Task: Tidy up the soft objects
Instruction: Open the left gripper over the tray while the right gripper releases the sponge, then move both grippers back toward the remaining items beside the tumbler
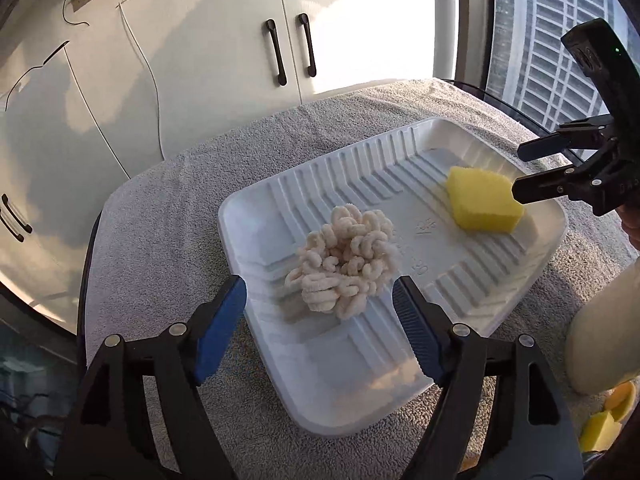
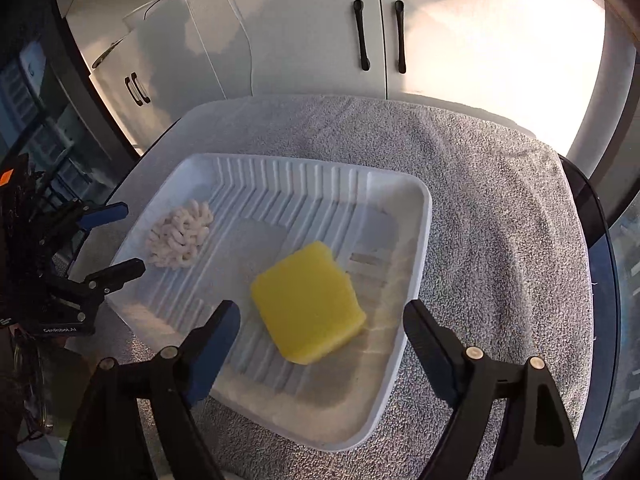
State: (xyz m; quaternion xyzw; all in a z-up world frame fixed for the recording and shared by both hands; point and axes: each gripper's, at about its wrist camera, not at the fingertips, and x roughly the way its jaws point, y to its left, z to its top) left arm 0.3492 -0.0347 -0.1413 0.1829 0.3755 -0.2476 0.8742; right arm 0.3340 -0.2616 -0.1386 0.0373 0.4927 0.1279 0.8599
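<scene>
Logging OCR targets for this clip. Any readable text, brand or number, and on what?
"GenRobot.AI": white print on the left gripper body, seen from the right wrist.
Embossed marks on the white foam tray floor, ending in what looks like "30": too faint to read.
Nothing else legible.

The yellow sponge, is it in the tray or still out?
In. The yellow sponge lies flat on the white tray's ribbed floor, free of both open claws.

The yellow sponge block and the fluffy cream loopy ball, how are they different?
The yellow sponge block is bright yellow; the fluffy cream loopy ball is pale cream. The sponge is flat with straight sides, the ball a rounded clump of curly loops. The sponge looks smooth, the ball bumpy. Both lie apart in the white ribbed foam tray, and neither is being held.
</scene>
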